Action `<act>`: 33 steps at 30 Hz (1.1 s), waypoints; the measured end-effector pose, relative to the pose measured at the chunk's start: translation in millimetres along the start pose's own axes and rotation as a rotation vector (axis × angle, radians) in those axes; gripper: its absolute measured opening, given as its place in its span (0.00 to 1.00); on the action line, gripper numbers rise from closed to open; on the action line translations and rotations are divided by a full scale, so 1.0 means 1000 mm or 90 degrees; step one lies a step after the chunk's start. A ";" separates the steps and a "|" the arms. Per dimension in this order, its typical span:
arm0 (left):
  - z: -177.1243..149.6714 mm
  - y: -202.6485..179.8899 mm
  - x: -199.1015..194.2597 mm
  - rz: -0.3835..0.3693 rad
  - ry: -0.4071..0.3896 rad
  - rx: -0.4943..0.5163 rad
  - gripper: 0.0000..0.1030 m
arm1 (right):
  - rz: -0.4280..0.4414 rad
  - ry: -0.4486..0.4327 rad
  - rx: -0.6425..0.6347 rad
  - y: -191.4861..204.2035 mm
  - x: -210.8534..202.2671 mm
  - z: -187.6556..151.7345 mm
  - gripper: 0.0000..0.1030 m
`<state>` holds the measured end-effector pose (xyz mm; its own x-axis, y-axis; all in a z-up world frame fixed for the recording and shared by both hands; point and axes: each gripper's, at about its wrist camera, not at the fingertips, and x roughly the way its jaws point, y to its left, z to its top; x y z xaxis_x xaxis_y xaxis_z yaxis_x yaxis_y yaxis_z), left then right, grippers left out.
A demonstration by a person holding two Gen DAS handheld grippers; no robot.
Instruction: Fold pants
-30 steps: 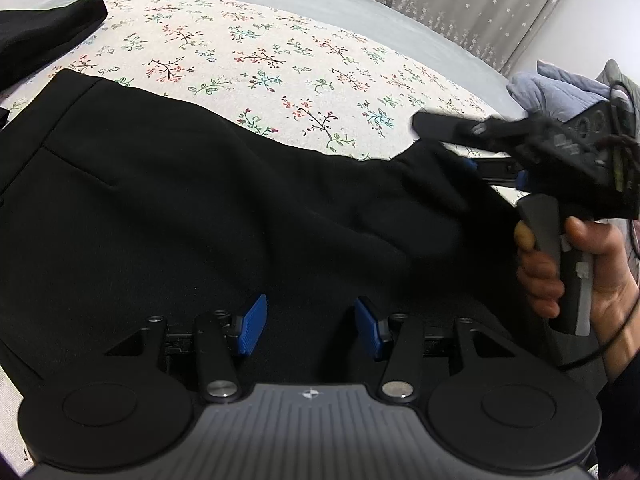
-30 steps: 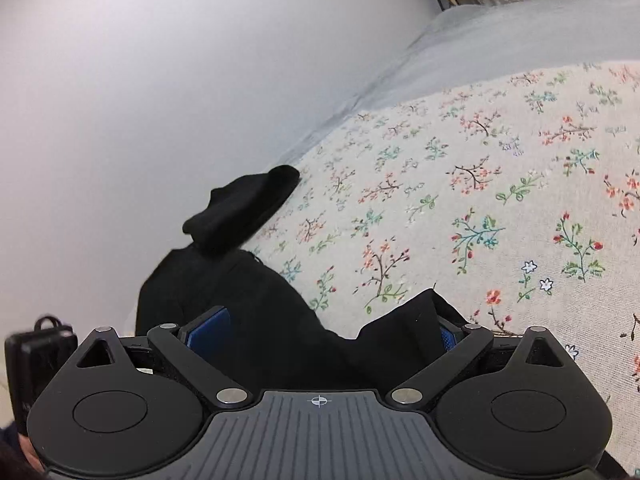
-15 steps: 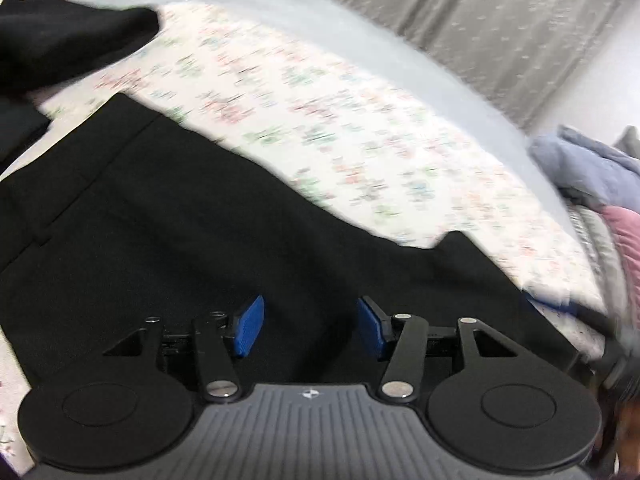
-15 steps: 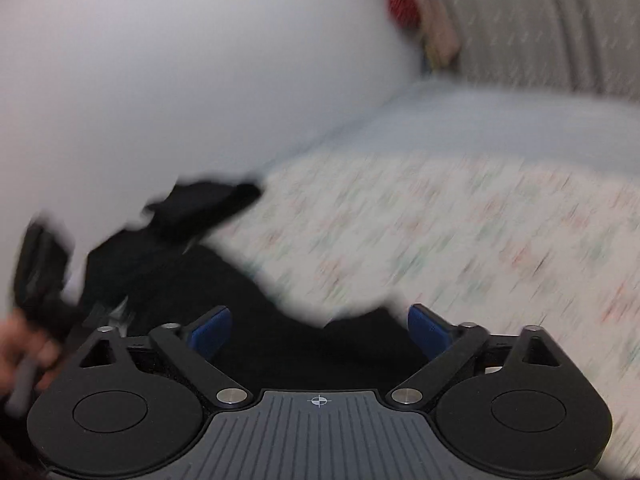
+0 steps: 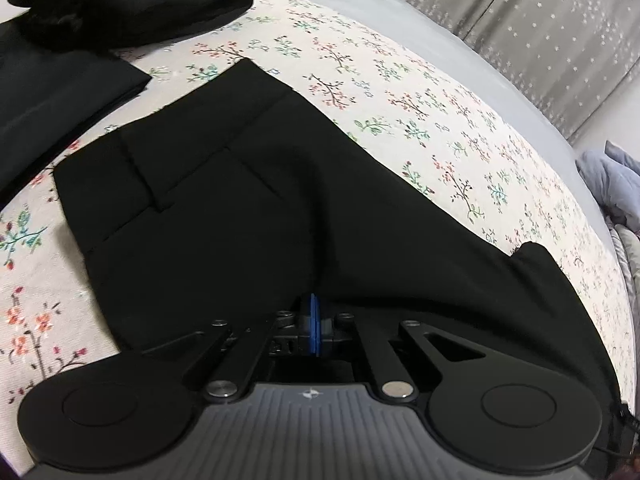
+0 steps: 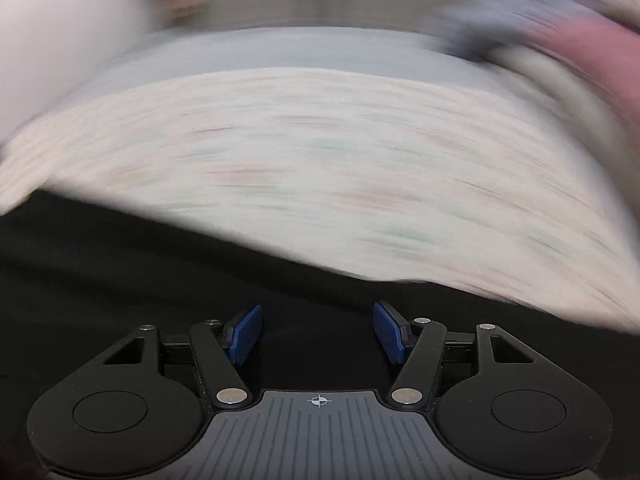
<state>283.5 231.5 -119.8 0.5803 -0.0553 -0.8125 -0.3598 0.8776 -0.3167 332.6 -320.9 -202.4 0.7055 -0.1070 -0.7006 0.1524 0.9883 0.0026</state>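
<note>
Black pants point(image 5: 240, 208) lie flat on the floral bedsheet point(image 5: 440, 120), waistband toward the upper left. My left gripper point(image 5: 313, 312) sits at their near edge with its blue pads pressed together, and a ridge of the black cloth runs up from the tips. The right wrist view is smeared by motion. In it my right gripper point(image 6: 318, 332) hovers over the black pants point(image 6: 120, 280), its jaws apart and closing. Cloth lies below them, but nothing is pinched between the pads point(image 6: 244, 334).
Another flat black garment point(image 5: 60, 92) and a bundled black one point(image 5: 132, 4) lie at the upper left of the bed. A grey starred curtain point(image 5: 540, 20) hangs behind. A pile of blue-grey clothes point(image 5: 612, 184) sits at the right edge.
My left gripper has snapped shut at the pants' near edge and shifted toward the waistband. My right gripper let go of the pant hem, swung fast across the bed and has partly narrowed.
</note>
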 end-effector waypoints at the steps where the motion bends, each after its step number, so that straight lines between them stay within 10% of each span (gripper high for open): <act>1: -0.001 0.000 -0.002 0.002 -0.001 0.001 0.00 | -0.037 0.003 0.022 -0.020 -0.005 -0.004 0.61; 4: -0.005 -0.002 -0.013 0.000 -0.011 -0.009 0.00 | -0.106 0.013 0.086 -0.064 -0.033 -0.017 0.64; 7: -0.008 -0.018 -0.030 -0.088 -0.013 0.006 0.10 | -0.035 -0.042 0.138 -0.084 -0.076 -0.030 0.67; 13: -0.041 -0.075 -0.051 -0.118 -0.043 0.123 0.16 | 0.064 -0.120 0.287 -0.124 -0.161 -0.069 0.75; 18: -0.081 -0.112 -0.028 -0.098 0.014 0.211 0.16 | 0.077 -0.015 0.314 -0.133 -0.124 -0.099 0.74; 21: -0.091 -0.103 -0.018 -0.063 0.031 0.227 0.14 | 0.057 0.023 0.295 -0.147 -0.113 -0.112 0.67; 22: -0.092 -0.097 -0.019 -0.059 0.029 0.231 0.06 | 0.052 0.022 0.306 -0.156 -0.114 -0.116 0.47; 25: -0.090 -0.077 -0.027 -0.054 0.036 0.198 0.00 | 0.073 0.012 0.388 -0.188 -0.120 -0.133 0.19; 29: -0.074 -0.044 -0.035 -0.056 0.046 0.128 0.00 | -0.050 -0.010 0.367 -0.192 -0.142 -0.153 0.31; 33: -0.051 -0.017 -0.054 -0.078 0.004 0.056 0.12 | 0.108 -0.070 0.541 -0.219 -0.154 -0.178 0.45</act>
<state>220.8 195.4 -95.5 0.6112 -0.1676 -0.7736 -0.2206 0.9025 -0.3698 67.5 -501.7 -221.9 0.8218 -0.0196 -0.5694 0.4730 0.5808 0.6626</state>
